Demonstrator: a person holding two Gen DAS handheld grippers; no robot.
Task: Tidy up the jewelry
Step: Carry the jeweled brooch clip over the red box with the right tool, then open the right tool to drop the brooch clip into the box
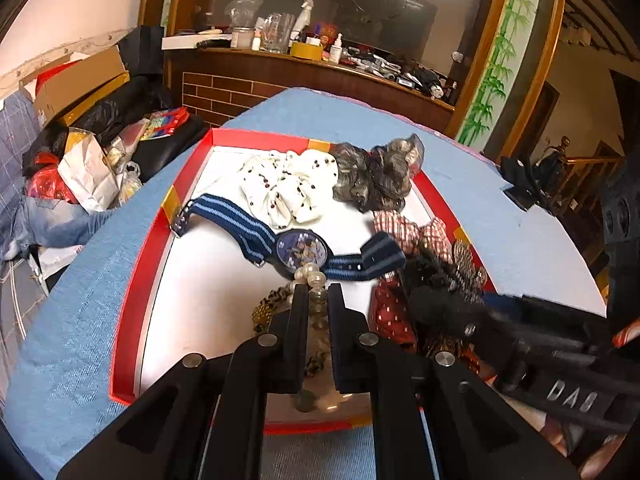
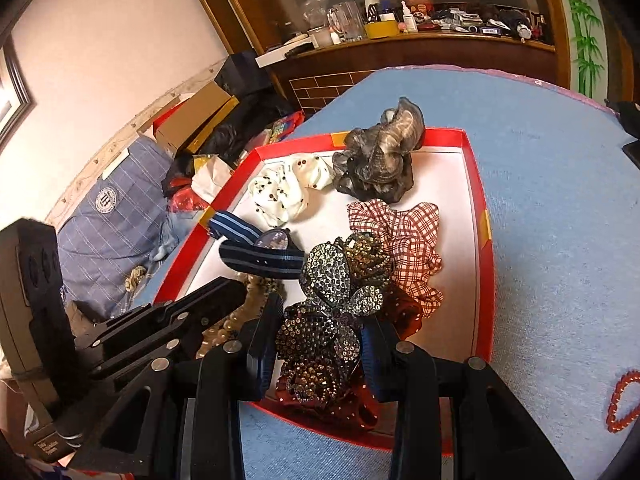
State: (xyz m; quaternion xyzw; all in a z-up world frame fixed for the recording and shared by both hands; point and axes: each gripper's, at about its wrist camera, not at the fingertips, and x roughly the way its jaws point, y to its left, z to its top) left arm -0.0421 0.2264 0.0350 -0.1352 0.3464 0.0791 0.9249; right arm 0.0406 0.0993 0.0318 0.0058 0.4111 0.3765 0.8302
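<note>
Blue cloth covered the worktop (image 2: 540,208), where a red-rimmed tray (image 2: 478,216) held scrunchies, a striped-strap watch (image 1: 300,250) and a pearl necklace (image 1: 312,280). At the tray's near end the left gripper (image 1: 318,292) was pinched together on the pearl necklace, while the right gripper (image 2: 324,320) clamped a rhinestone butterfly hair clip (image 2: 332,296).
</note>
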